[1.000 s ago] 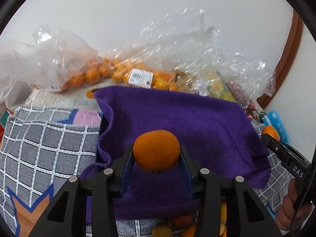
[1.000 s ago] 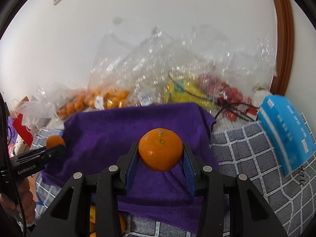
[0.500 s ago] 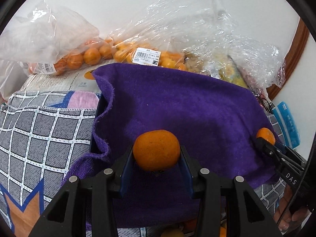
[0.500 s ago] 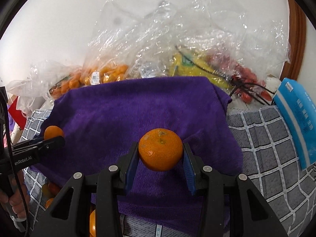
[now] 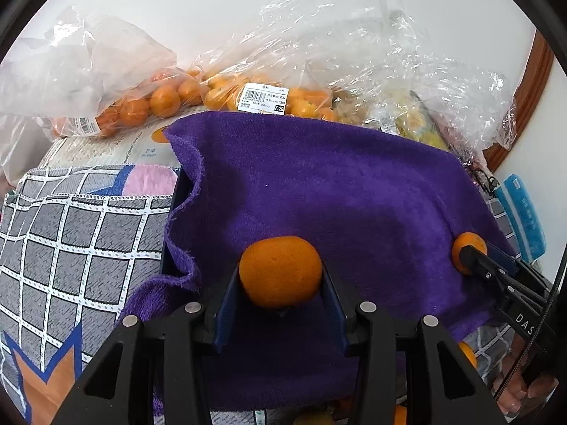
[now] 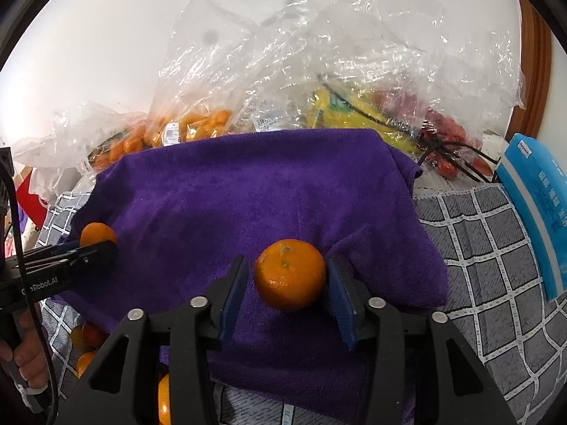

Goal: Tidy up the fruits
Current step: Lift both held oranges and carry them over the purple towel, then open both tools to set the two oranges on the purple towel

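My left gripper [image 5: 280, 283] is shut on a mandarin [image 5: 280, 271] low over the near part of a purple towel [image 5: 319, 191]. My right gripper [image 6: 287, 283] has opened: its blue pads [image 6: 234, 294] stand apart from a second mandarin [image 6: 290, 274], which rests on the towel [image 6: 248, 205] between them, with a clear gap on the left. The left gripper with its mandarin also shows at the left of the right wrist view [image 6: 97, 242]. The right gripper's tip and its mandarin show at the right of the left wrist view [image 5: 467, 253].
Clear plastic bags of mandarins [image 5: 156, 101] and other fruit [image 6: 354, 109] lie behind the towel against the wall. A grey checked cloth [image 5: 71, 241] covers the surface. A blue packet [image 6: 538, 209] lies at the right. Loose fruit [image 6: 85, 340] shows below the towel's near edge.
Both grippers have moved down and forward over the towel. The right gripper's jaws have spread and let go of its mandarin. The left stays shut on its own.
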The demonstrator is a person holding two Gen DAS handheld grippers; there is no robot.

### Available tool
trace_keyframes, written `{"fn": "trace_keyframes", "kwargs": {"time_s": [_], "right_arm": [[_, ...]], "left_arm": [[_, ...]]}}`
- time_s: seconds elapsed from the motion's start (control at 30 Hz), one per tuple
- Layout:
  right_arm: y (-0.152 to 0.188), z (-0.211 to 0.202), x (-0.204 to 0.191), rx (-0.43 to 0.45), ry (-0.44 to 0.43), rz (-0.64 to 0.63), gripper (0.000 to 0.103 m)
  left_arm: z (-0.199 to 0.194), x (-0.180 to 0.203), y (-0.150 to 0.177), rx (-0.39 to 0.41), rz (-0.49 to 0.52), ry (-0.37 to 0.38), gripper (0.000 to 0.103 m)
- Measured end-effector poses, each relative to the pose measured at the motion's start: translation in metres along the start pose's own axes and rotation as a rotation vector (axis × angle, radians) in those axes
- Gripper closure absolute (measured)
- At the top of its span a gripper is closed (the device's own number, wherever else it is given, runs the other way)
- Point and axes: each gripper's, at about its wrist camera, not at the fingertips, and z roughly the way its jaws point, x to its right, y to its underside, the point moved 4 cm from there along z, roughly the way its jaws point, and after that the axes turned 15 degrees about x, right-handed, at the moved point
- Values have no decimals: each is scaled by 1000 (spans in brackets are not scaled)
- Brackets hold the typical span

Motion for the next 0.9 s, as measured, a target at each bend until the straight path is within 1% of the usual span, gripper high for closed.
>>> {"fn": "trace_keyframes", "kwargs": {"time_s": [0.03,0.07,0.1,0.17,0.3,0.4,0.47,0.53,0.57,0.63,0.7,0.77,0.9], "right_arm": [[-2,-2,0,6,2,5,51],[-4,-5,1,12,4,9,50],[-6,-9,1,18,4,14,50],[-10,-15,-1,26,6,23,50],[-19,-35,-10,37,3,24,50],[-23,-57,-14,71,54,5,49],[-22,-73,-19,77,86,-31,49],[-22,-88,-24,69,109,-59,45],[-21,-97,-26,71,113,-66,45],[-20,-116,-31,87,122,-73,43],[-19,-133,-34,113,130,-76,39],[-17,-150,-37,138,131,-73,38],[-8,-177,-43,142,97,-41,37]], "left_arm": [[-3,0,-1,4,-13,11,59],[-6,0,-3,10,-23,16,57],[-9,0,-5,16,-31,19,52],[-18,0,-10,32,-36,20,49],[-39,3,-15,45,-29,20,49],[-65,5,-15,74,-16,26,49],[-83,8,-14,100,15,20,49],[-102,10,-12,122,34,20,49],[-108,11,-10,128,39,25,49],[-125,14,-6,144,50,39,49],[-136,16,-2,159,56,38,49],[-149,17,4,175,65,37,49],[-169,19,15,198,55,52,49]]}}
